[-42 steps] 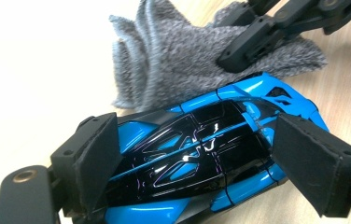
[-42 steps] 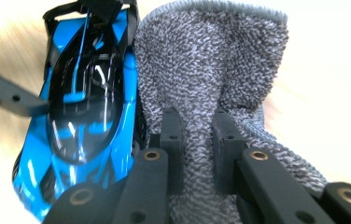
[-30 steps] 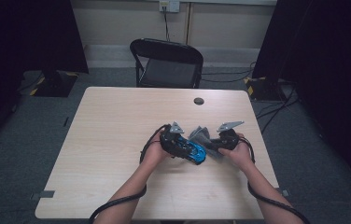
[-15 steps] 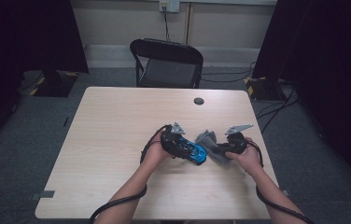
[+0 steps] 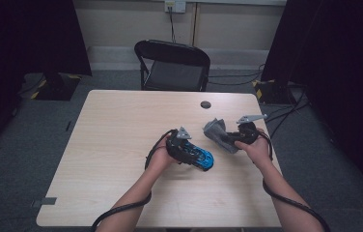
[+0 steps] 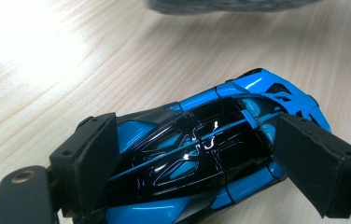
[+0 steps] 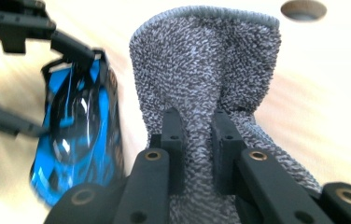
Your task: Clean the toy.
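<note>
Left gripper (image 6: pixel 197 158) clamps the blue toy car (image 5: pixel 200 155) at table (image 5: pixel 121 125) centre, right gripper (image 7: pixel 197 135) pinches the grey cloth (image 5: pixel 216 130) at the car's 2 o'clock; risk: the glossy shell could slip from the pads under wiping pressure.

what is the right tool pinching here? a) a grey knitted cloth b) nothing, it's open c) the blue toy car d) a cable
a: in the right gripper view, the right tool has its jaws closed tight on a fold of the grey knitted cloth, while the blue toy car sits between the jaws of the left tool.
</note>
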Demonstrator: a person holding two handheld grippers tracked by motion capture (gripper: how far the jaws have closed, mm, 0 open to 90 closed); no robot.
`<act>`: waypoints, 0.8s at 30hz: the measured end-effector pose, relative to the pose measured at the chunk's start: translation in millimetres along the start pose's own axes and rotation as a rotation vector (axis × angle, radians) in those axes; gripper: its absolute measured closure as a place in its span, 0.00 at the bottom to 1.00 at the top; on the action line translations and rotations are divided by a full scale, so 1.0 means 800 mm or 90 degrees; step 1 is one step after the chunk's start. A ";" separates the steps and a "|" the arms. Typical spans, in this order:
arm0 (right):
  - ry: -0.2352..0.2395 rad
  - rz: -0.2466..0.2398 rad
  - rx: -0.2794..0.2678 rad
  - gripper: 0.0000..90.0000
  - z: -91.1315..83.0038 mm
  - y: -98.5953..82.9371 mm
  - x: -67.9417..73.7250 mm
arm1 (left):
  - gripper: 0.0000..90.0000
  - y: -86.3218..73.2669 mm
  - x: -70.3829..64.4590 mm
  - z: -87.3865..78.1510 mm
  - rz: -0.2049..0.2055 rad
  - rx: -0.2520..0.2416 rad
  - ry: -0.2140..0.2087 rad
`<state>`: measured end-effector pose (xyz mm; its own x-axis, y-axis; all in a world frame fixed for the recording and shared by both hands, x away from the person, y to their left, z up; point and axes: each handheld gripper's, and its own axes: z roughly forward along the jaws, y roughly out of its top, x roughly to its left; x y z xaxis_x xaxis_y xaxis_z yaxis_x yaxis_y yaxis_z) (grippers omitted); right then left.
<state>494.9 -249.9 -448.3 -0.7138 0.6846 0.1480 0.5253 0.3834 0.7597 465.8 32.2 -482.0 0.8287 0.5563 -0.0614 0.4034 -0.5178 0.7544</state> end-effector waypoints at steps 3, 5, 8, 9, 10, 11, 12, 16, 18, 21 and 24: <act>0.002 -0.011 -0.002 0.88 0.013 0.015 0.004 | 0.16 -0.001 0.000 0.000 -0.001 -0.005 -0.001; 0.004 -0.024 0.004 0.87 0.025 0.026 0.009 | 0.16 -0.001 0.000 0.000 -0.001 -0.007 -0.002; 0.003 -0.036 0.007 0.87 0.037 0.034 0.013 | 0.16 -0.002 0.000 0.000 0.000 -0.008 -0.002; 0.006 -0.037 0.008 0.87 0.042 0.036 0.014 | 0.16 -0.002 0.000 0.000 0.000 -0.009 -0.002; 0.003 -0.043 0.007 0.87 0.046 0.038 0.016 | 0.16 -0.002 0.000 0.000 0.000 -0.009 -0.002; 0.007 -0.045 0.009 0.87 0.050 0.041 0.018 | 0.16 -0.003 0.000 0.000 0.000 -0.010 -0.003; 0.011 -0.048 0.014 0.87 0.056 0.043 0.020 | 0.16 -0.003 0.000 0.000 0.000 -0.010 -0.003; 0.013 -0.059 0.025 0.87 0.077 0.050 0.028 | 0.16 -0.002 0.000 0.001 -0.002 -0.010 -0.006; 0.014 -0.064 0.028 0.87 0.087 0.053 0.031 | 0.16 -0.002 -0.001 0.001 -0.004 -0.012 -0.007; 0.016 -0.071 0.034 0.87 0.102 0.056 0.035 | 0.16 -0.003 -0.001 0.002 -0.004 -0.014 -0.009; 0.021 -0.081 0.041 0.87 0.116 0.056 0.040 | 0.16 -0.003 -0.001 0.002 -0.004 -0.016 -0.010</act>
<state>538.6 -152.9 -468.1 -0.7909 0.6074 0.0741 0.4573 0.5062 0.7312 464.6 31.7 -484.6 0.8324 0.5490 -0.0759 0.3988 -0.4983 0.7699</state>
